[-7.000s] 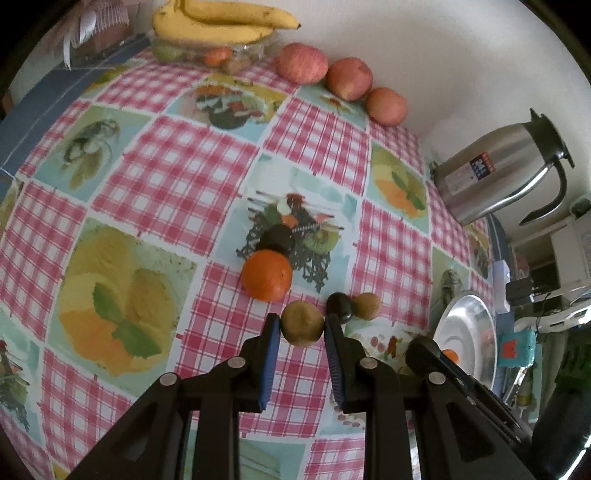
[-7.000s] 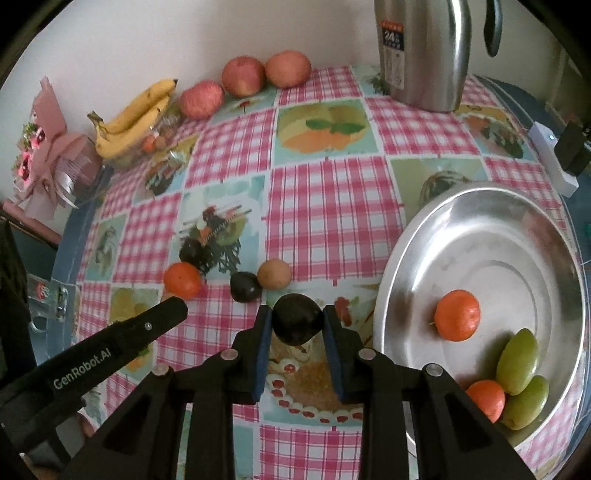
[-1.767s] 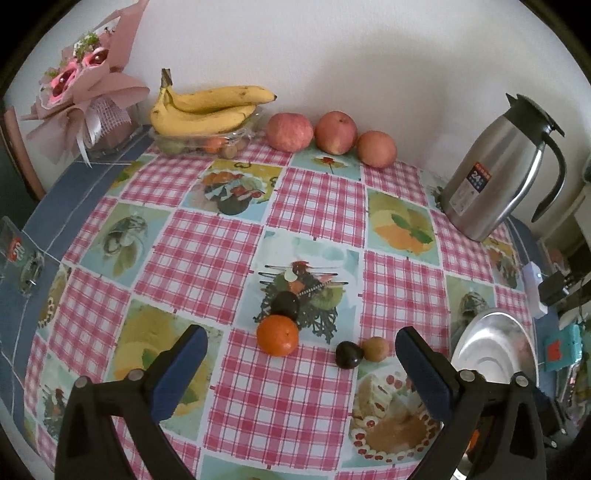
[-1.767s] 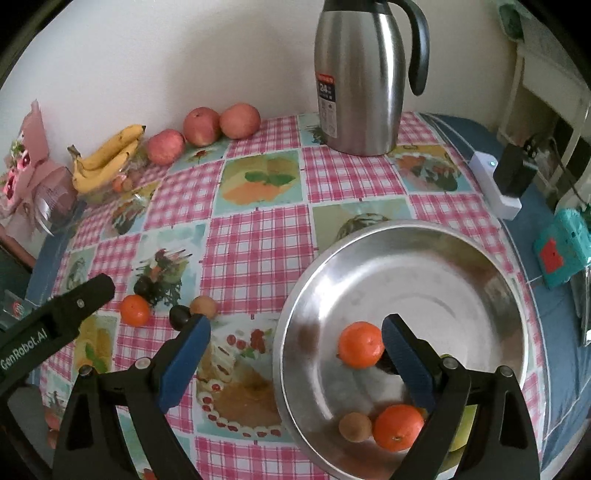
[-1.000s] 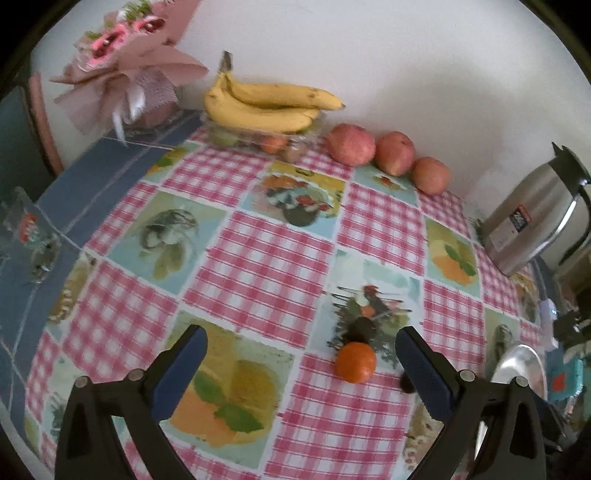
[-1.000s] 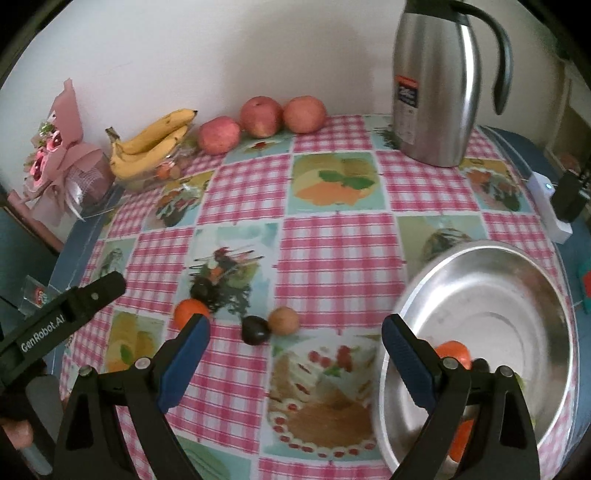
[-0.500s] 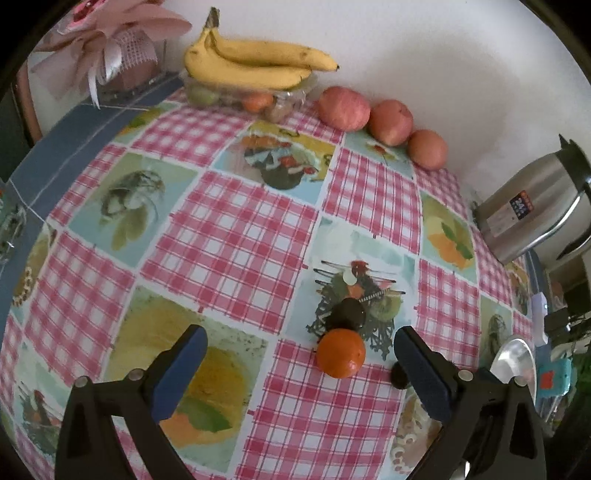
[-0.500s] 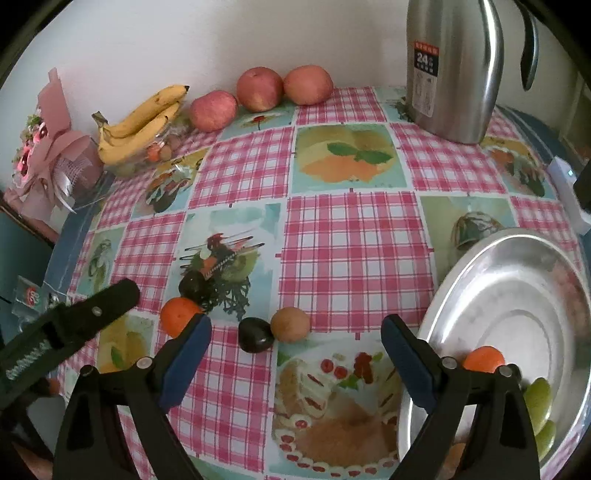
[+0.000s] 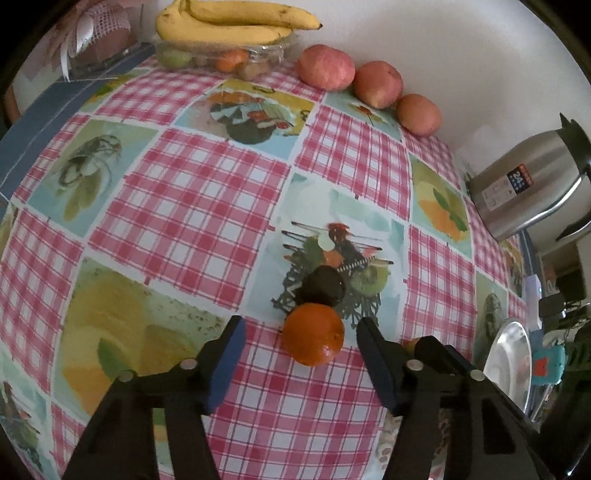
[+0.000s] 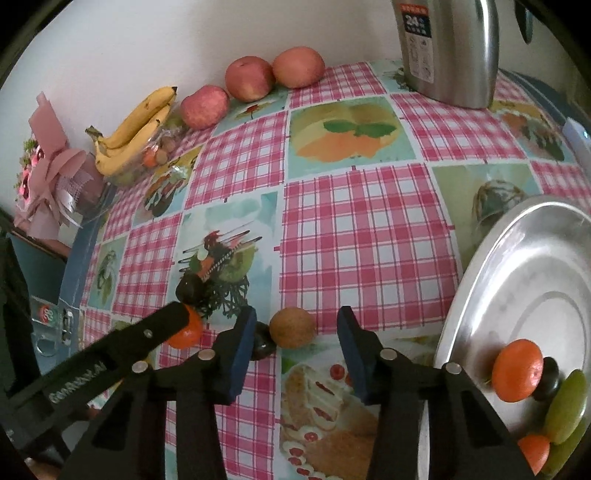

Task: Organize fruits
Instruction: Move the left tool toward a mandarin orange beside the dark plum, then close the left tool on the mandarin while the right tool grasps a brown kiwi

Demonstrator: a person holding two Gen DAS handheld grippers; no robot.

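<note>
Two handheld grippers close in on loose fruit on a table covered in a pink-checked cloth [image 9: 192,206] printed with fruit pictures.

In the left wrist view, the left gripper [image 9: 299,341] reaches in from the bottom edge, its blue-padded jaws closing on either side of an orange [image 9: 313,334] at lower centre. A gap shows between each pad and the fruit, so nothing is gripped. A dark round fruit [image 9: 325,286] touches the orange just above it, on a printed panel. A row of three apples [image 9: 369,81] lines the white wall at upper right, bananas [image 9: 236,22] lie over a clear container along the top edge, and a steel thermos jug [image 9: 524,184] stands at the right.

In the right wrist view, the right gripper [image 10: 295,338] enters from the bottom, its jaws closing around a brown round fruit [image 10: 291,328] at lower centre; the pads stand apart from it on both sides. A second dark fruit [image 10: 263,343] sits just left of the brown one, partly behind the left pad. At lower left, the black arm of the left gripper crosses in front of the orange [image 10: 186,330].

A steel basin [image 10: 480,273] fills the right edge of that view. Inside it, at lower right, lie two oranges [image 10: 517,371], a dark fruit beside the upper one, and green fruits [image 10: 565,406] against the rim.
</note>
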